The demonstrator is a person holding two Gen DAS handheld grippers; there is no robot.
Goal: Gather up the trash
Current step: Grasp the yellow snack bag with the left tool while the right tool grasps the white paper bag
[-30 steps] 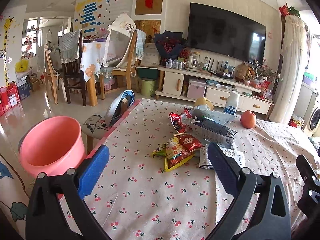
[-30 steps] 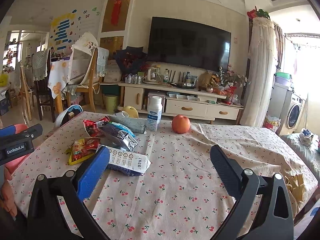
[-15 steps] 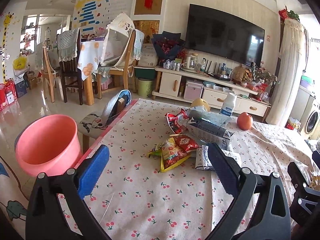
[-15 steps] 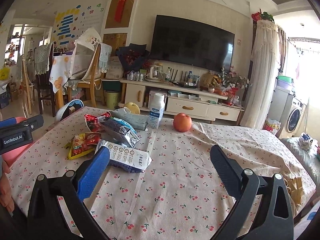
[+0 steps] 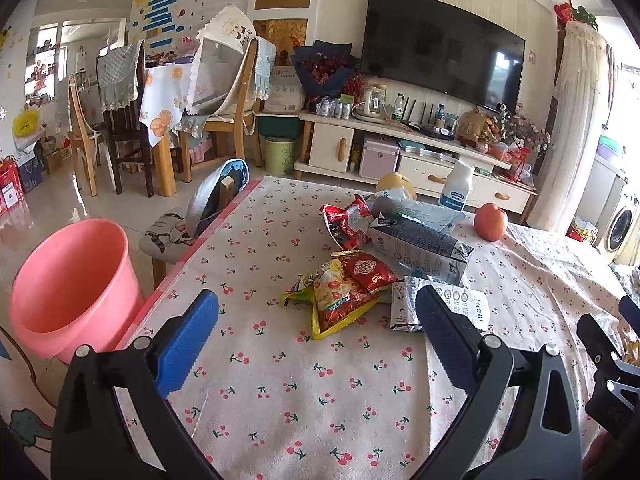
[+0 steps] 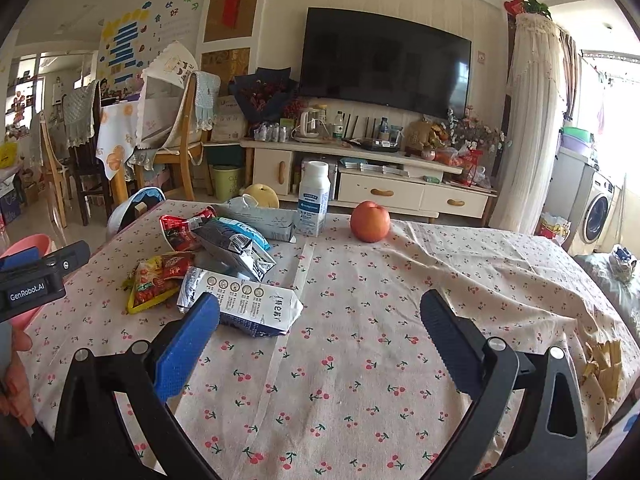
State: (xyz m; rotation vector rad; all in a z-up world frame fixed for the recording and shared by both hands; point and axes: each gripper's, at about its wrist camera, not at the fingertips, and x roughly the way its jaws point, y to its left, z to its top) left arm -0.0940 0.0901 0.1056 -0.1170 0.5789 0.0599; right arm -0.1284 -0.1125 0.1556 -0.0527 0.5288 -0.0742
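Note:
A heap of wrappers lies on the cherry-print tablecloth (image 5: 280, 380): a yellow-and-red snack bag (image 5: 340, 296), a red packet (image 5: 344, 224), a dark foil bag (image 5: 416, 246) and a white flattened carton (image 6: 244, 302). A pink bucket (image 5: 68, 288) stands on the floor off the table's left edge. My left gripper (image 5: 316, 328) hovers open just short of the snack bag, nothing between its fingers. My right gripper (image 6: 320, 328) is open too, low over the cloth, with the white carton beside its left finger (image 6: 188, 344).
A white bottle (image 6: 314, 200), an orange-red fruit (image 6: 370, 222) and a yellow fruit (image 6: 262, 196) sit at the table's far side. Crumpled yellow scraps (image 6: 604, 364) lie at the right edge. A stool (image 5: 168, 236) with a helmet stands left; TV cabinet and chairs behind.
Both grippers have drawn a little closer to the wrapper heap and dipped slightly. Neither has taken hold of anything; jaws stay wide.

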